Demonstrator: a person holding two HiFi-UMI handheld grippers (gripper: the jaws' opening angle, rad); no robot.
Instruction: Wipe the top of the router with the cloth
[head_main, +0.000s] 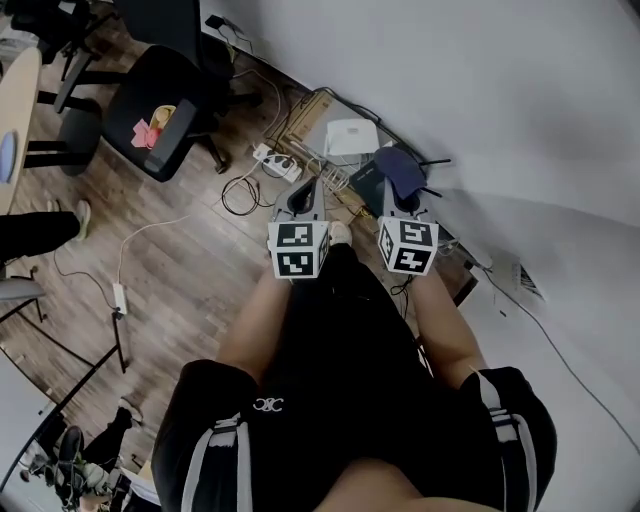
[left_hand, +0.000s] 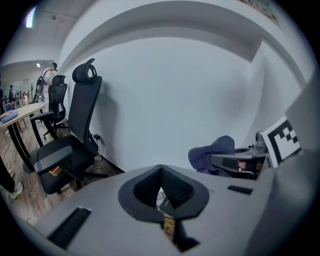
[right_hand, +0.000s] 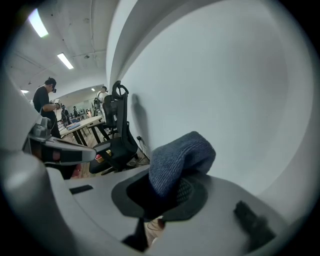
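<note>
My right gripper (right_hand: 170, 192) is pinching the dark blue cloth (right_hand: 177, 160), which bunches up over its jaws. My left gripper (left_hand: 161, 187) has its jaws pressed together with nothing between them. I hold both above the floor, near the wall. Thin black antennas stick out just right of the cloth; I take them for the router (head_main: 434, 162), its body mostly hidden. A white box (head_main: 350, 137) stands close by, its contents unclear. Pink and yellow bits lie on the office chair (head_main: 165, 105) seat.
</note>
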